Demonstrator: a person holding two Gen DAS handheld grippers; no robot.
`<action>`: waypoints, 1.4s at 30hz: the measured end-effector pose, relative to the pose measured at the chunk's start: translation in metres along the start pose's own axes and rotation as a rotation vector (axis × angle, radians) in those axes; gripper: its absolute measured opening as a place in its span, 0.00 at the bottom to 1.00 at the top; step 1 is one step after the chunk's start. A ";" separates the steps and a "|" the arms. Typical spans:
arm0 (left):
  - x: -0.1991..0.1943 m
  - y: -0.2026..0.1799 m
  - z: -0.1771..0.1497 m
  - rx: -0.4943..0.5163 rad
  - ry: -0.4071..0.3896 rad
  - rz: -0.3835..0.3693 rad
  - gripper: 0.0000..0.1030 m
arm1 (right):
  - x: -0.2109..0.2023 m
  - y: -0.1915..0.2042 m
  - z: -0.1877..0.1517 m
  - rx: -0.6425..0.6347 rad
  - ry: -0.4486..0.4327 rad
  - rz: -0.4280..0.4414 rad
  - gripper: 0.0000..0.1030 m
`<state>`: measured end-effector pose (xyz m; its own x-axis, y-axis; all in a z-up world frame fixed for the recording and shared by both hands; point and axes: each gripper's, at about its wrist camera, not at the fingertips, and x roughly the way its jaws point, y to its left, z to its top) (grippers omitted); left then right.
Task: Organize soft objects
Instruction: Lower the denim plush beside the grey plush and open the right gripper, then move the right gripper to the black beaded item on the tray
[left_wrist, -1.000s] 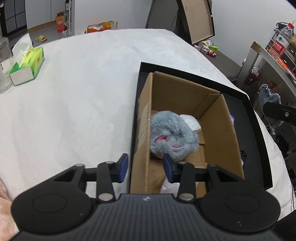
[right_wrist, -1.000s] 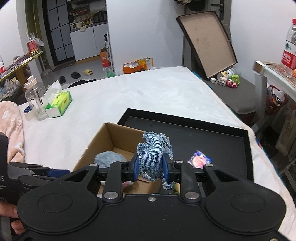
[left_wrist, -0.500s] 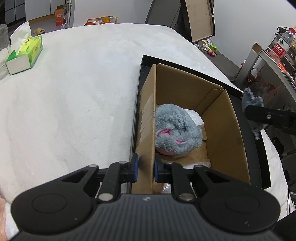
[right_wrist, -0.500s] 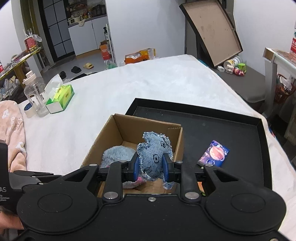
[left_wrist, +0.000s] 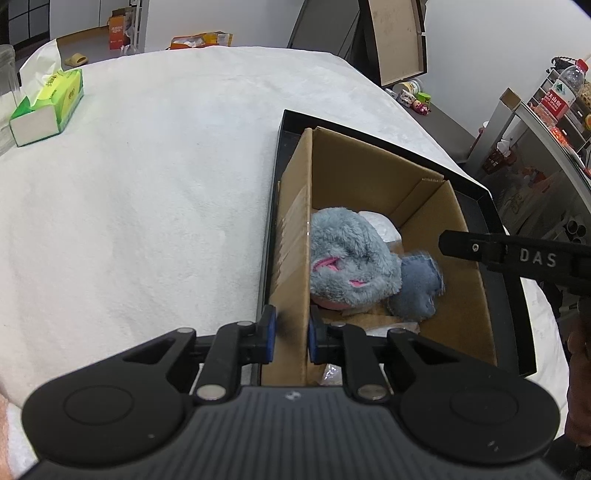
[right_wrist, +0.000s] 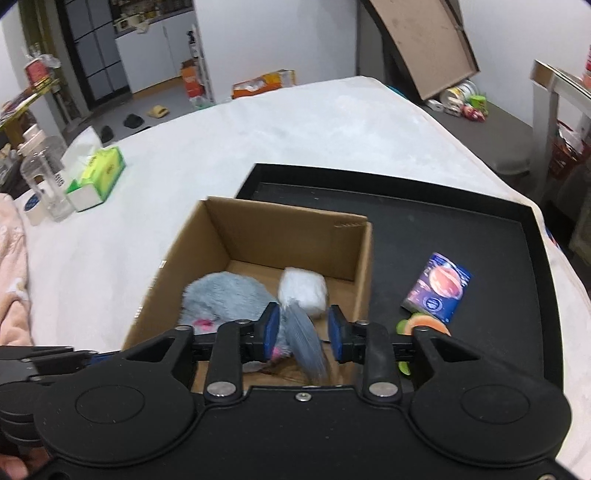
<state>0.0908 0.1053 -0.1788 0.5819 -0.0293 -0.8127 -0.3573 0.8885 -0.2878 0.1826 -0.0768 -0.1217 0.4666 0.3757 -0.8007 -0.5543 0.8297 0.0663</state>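
A lived-in home: slippers (right_wrist: 157, 110) on the floor, kitchen cabinets (right_wrist: 159, 48) behind.

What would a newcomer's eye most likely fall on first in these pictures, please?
Probably the cardboard box standing in the black tray, with a fluffy grey plush inside. Next, the denim toy dropping beside the plush, loose between the right gripper whose jaws have just been opening. The left gripper pinches the box's near wall.

Denim toy (left_wrist: 417, 288) beside grey plush (left_wrist: 351, 258), in box (left_wrist: 369, 173)
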 end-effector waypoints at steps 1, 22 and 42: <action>0.000 0.000 0.000 0.002 0.000 0.003 0.15 | -0.002 -0.003 -0.001 0.009 -0.003 0.010 0.37; -0.005 -0.012 0.002 0.024 0.004 0.058 0.15 | -0.036 -0.031 -0.008 -0.005 -0.007 0.092 0.52; -0.019 -0.032 0.019 0.036 0.003 0.166 0.46 | -0.063 -0.103 -0.011 0.030 -0.067 0.115 0.70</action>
<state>0.1053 0.0857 -0.1444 0.5147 0.1182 -0.8492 -0.4221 0.8971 -0.1309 0.2028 -0.1905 -0.0848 0.4469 0.4950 -0.7452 -0.5864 0.7912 0.1739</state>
